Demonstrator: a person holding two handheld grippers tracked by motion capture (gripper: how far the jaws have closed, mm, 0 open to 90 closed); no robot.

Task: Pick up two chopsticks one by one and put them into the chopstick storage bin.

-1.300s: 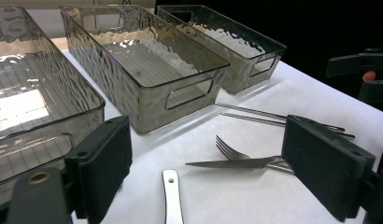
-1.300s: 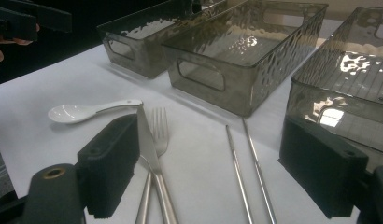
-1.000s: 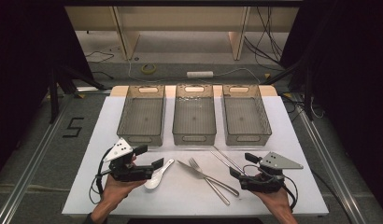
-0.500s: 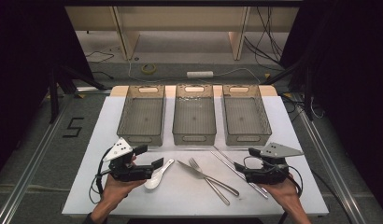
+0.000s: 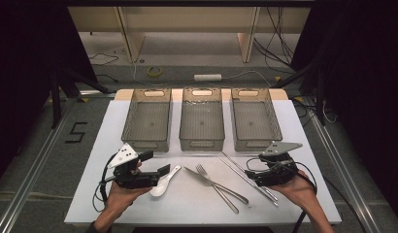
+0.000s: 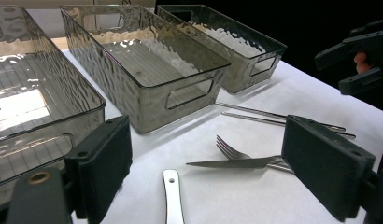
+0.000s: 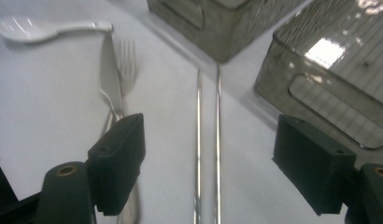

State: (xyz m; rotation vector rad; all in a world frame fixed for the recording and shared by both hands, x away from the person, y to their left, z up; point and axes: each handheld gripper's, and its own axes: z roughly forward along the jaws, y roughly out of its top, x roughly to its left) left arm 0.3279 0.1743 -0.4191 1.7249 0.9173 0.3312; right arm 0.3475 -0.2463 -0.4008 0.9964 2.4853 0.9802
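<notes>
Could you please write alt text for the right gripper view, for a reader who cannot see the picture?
The right gripper holds its two black jaws open above a pair of metal chopsticks lying side by side on a white table. To their left lie a knife, a fork and a white spoon; grey plastic bins stand at the upper right.

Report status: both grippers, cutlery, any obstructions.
Left gripper open, over spoon. Right gripper open, straddling chopsticks. Nothing held. Fork and knife crossed between them.
</notes>
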